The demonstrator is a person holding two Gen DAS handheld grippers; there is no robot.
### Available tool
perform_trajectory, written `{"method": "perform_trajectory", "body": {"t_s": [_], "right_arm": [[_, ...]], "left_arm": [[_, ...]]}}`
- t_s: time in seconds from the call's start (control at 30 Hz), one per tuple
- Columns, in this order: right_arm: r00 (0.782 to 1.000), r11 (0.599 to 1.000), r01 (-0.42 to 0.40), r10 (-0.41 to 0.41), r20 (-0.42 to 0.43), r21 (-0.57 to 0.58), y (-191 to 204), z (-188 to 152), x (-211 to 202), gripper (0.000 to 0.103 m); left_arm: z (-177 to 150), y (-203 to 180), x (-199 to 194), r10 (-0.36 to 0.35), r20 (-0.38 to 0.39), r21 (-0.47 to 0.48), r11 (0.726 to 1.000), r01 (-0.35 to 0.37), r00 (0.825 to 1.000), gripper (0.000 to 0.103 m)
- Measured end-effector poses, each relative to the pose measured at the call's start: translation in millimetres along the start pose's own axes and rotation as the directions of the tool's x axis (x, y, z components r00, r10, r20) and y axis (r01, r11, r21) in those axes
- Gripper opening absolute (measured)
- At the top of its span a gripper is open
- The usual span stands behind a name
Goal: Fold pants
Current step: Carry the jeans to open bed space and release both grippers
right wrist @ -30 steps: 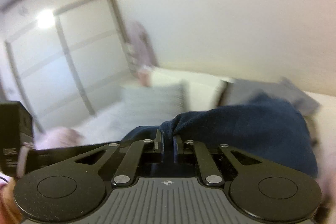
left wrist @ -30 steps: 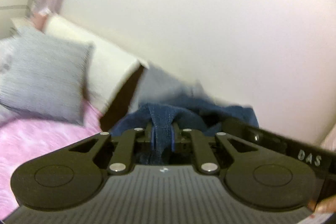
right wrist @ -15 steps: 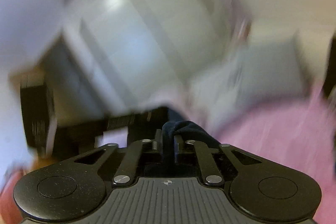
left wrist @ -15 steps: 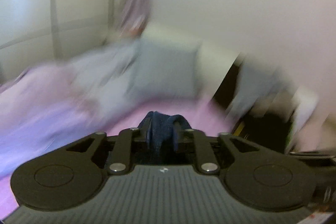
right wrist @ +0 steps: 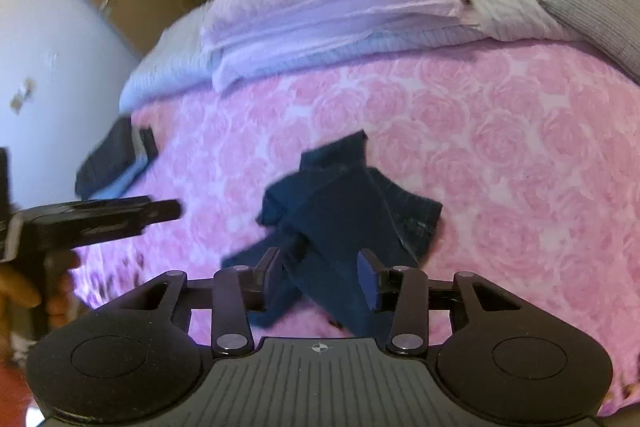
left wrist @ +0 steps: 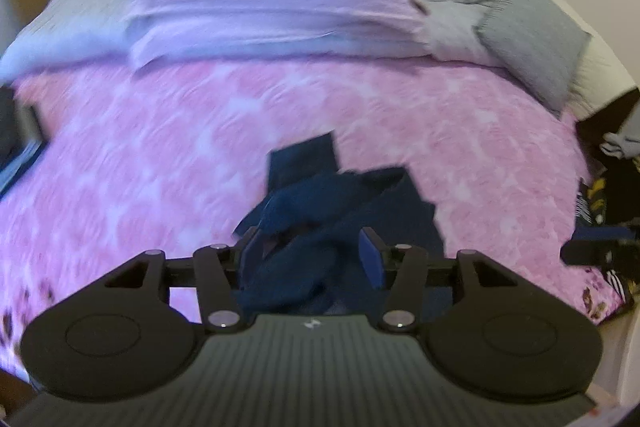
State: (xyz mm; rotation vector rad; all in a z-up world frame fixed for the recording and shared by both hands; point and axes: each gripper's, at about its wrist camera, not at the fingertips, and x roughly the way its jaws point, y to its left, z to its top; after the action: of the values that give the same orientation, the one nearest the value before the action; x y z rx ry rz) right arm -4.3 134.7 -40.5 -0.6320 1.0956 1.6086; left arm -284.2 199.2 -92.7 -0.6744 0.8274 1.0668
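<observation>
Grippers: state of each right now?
Left gripper: jaws opening, pants loose between them.
Right gripper: jaws opening, pants between them, not gripped.

Bed (right wrist: 520, 155) under pink rose-print cover; folded lilac blanket (right wrist: 332, 11) at far side; white wall (right wrist: 48, 39) left.

A home bedroom: a bed (right wrist: 500, 131) (pink rose cover) with folded blankets (right wrist: 328, 15) and a pillow (left wrist: 532, 39).
</observation>
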Motion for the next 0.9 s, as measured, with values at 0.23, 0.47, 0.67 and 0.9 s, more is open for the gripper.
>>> {"method": "perform_trajectory", "body": {"t_s": [0.23, 0.47, 0.67, 0.9], "right_arm": [[0.994, 0.995, -0.001, -0.01, -0.11, -0.097, -6.3, -39.9, 10.9, 0.041], [0.985, 0.984, -0.025, -0.006, -0.174, -0.175, -14.0, -62.1, 16.4, 0.041], [0.979, 0.975, -0.041, -0.005, -0.205, -0.22, -14.6, -68.7, 18.9, 0.042], [0.974, 0.968, -0.044, -0.013, -0.227, -0.246, -10.4, -68.1, 28.0, 0.042]], "left_arm": [[-57.1, -8.7, -34.1, 0.073, -0.008, -0.116, 0.991, -0.074, 0.997, 0.052], [-104.8, -27.2, -54.3, 0.121, -0.036, -0.186, 0.974, -0.126, 0.992, 0.053], [-122.3, -36.8, -66.7, 0.14, -0.045, -0.209, 0.967, -0.147, 0.989, 0.053], [-130.2, -41.5, -70.0, 0.137, -0.062, -0.206, 0.968, -0.147, 0.989, 0.054]]}}
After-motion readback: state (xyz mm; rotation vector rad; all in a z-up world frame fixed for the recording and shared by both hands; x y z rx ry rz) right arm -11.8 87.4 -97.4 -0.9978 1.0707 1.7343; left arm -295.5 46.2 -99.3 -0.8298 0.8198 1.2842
